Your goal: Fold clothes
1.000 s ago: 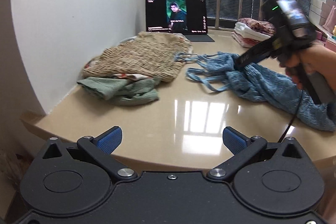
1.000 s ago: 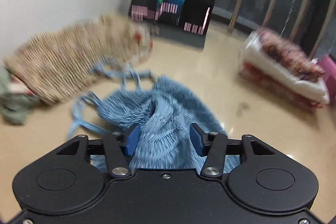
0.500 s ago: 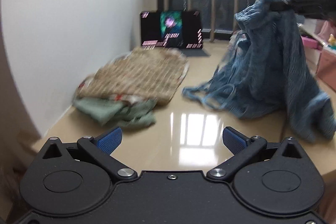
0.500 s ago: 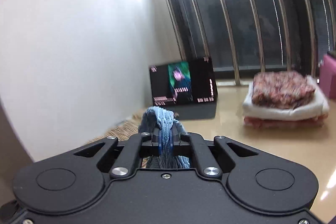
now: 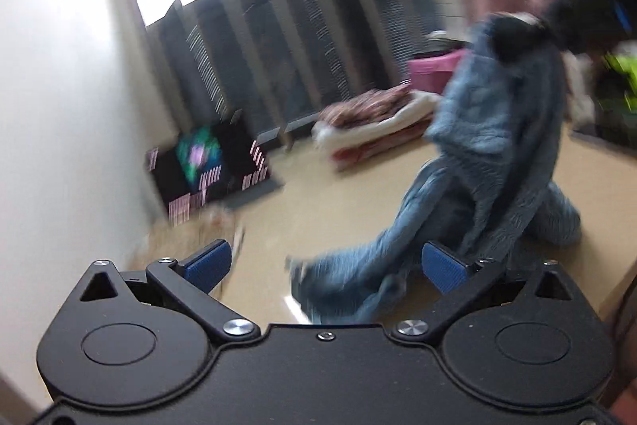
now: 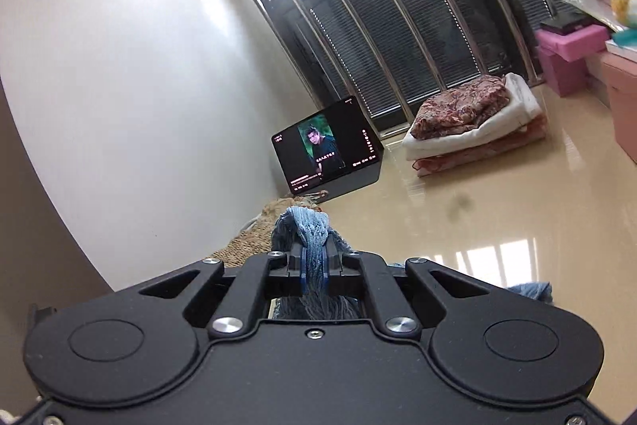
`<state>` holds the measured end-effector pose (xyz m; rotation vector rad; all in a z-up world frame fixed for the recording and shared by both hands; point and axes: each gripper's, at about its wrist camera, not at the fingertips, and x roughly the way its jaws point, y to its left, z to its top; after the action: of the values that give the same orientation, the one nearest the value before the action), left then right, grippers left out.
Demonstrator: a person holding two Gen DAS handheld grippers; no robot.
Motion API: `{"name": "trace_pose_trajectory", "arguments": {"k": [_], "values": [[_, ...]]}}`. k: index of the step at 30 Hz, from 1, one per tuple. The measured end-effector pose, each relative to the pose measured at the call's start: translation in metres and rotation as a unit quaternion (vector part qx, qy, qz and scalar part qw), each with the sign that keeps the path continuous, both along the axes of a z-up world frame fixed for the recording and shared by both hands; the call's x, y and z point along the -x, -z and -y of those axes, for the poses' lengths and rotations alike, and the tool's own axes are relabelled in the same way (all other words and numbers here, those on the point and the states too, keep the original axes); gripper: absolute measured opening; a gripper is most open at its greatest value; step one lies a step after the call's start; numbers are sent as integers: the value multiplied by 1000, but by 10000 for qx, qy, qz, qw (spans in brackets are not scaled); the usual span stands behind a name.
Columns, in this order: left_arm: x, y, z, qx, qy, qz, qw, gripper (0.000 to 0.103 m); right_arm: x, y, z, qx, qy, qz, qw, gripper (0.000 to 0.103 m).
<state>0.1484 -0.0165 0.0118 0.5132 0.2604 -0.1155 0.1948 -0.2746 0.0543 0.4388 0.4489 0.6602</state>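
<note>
Right gripper is clenched on the blue top, which hangs from it at 2 o'clock down onto the table, while the left gripper is wide apart, holding nothing.

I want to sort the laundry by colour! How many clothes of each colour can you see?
Blue: 1, the blue knit garment held up by the right gripper
Tan woven: 1
Dark red patterned: 1
White: 1
Coral pink: 1
Total: 5
</note>
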Motion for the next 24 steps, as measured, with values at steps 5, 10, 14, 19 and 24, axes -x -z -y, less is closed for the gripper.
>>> {"name": "trace_pose_trajectory", "arguments": {"k": [5, 10, 14, 19, 24], "values": [[-6, 18, 45, -1524, 623, 977, 9815, 103, 8, 6, 2, -72, -75, 23, 9999, 6], [-3, 36, 68, -2524, 1205, 1584, 9469, 86, 14, 12, 7, -103, -96, 15, 9999, 7], [-4, 39, 79, -2994, 1596, 1764, 9240, 40, 13, 19, 11, -96, -77, -75, 9999, 7], [-12, 31, 79, -2737, 2060, 1366, 9295, 15, 10, 26, 14, -92, 19, -169, 9998, 9], [-7, 28, 80, -2430, 2172, 1518, 9331, 8, 8, 34, 16, -56, 51, -250, 9997, 11]]}}
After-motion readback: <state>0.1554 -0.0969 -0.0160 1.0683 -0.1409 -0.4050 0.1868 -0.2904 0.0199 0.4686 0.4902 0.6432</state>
